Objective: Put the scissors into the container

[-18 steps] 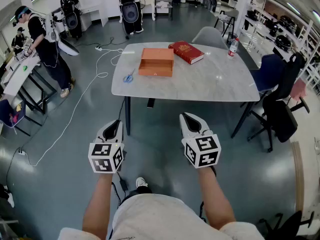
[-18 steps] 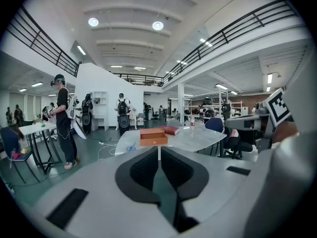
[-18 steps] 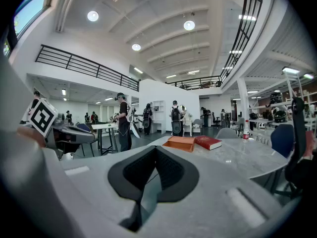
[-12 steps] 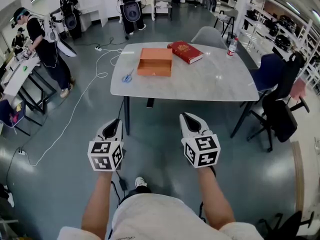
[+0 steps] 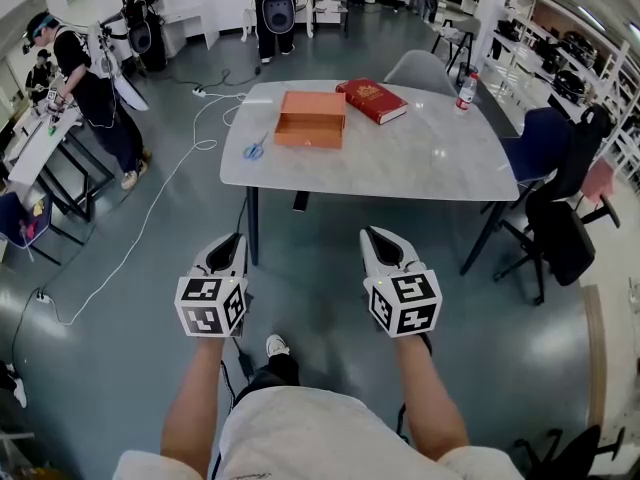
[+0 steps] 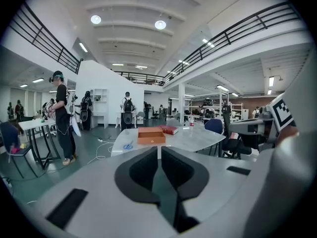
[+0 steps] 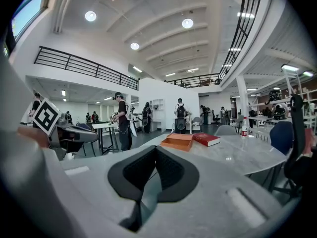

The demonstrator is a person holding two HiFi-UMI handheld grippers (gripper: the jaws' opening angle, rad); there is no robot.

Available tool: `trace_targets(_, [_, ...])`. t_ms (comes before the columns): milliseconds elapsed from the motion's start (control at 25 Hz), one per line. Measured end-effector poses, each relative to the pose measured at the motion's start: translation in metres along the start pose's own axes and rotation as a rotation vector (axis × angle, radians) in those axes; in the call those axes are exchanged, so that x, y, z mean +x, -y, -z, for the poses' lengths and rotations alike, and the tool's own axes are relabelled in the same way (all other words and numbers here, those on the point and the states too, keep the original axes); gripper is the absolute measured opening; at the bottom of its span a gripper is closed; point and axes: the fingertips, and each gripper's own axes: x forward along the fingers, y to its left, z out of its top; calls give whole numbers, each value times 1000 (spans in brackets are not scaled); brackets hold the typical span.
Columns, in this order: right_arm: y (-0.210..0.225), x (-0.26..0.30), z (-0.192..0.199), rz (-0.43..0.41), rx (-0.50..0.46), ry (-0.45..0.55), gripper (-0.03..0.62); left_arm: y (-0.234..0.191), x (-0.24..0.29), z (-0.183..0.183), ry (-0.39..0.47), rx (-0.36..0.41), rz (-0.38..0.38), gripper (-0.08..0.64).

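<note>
**Workshop table at a distance: approach stage, scissors not yet reached**

Grey workshop floor separates the person from the marble-topped table (image 5: 400, 158). On it stands the orange cardboard box (image 5: 312, 120), the container for this task. Its top is open and it appears empty.

The blue-handled scissors (image 5: 256, 150) lie flat on the tabletop just left of the box, apart from it. A red book (image 5: 372, 101) lies just right of the box and slightly beyond it. A plastic bottle (image 5: 464, 90) stands well to the right of the box.

The left gripper (image 5: 232, 240) and right gripper (image 5: 372, 233) are held low over the floor, well short of the box on its near side. Each has its jaws brought together with nothing between them.

Assessment: the task is at the approach step, and nothing is grasped. The next move calls for walking up to the near-left of the box and parting the jaws of one gripper. The left is the likelier choice, since the scissors sit on that side. It would then close on the scissors from above. They lie flat on a hard top, so a shallow pinch may slip.
</note>
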Motion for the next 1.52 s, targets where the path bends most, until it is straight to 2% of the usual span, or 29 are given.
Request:
trace_targets(360, [5,39,2,-2,-2,-14,5,-24,36,1,-6,-31,24,26])
trace_targets(560, [8,80,-8,7,-17,-29,5,-49,69,-10,1,-49,56,28])
trace_targets(960, [15,162,-27,36,-24,-67,5,-103,140,-26,-42,-55,103,31])
trace_targets(1160, [17,199,-34,59,-19,-77,5,-131,174,-24,-69,-53,131,77])
trace_targets(1520, [11,257,-47,91,-23,-77,5,-170,219,-27,-93,-30,181,91])
